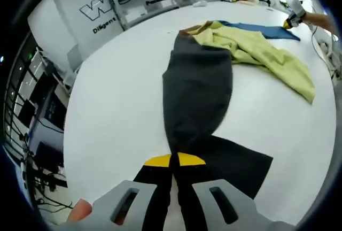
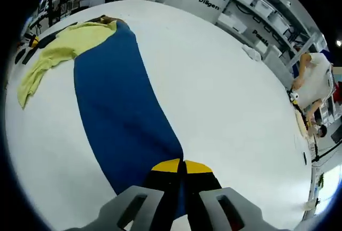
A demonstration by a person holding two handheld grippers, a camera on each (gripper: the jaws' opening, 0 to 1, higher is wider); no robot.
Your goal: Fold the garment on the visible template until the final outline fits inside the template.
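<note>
We pinch the dark cloth [image 1: 197,97] in the left tongs [image 1: 175,188] and the blue cloth [image 2: 120,108] in the right tongs [image 2: 181,191]; we should keep both taut and level over the surface [image 2: 224,81].

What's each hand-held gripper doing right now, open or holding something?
Left hand-held gripper: shut on the dark grey fabric.
Right hand-held gripper: shut on the blue fabric.

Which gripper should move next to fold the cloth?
Probably both together: the left gripper is shut on the dark cloth, the right gripper on the blue cloth. Neither looks better placed.
</note>
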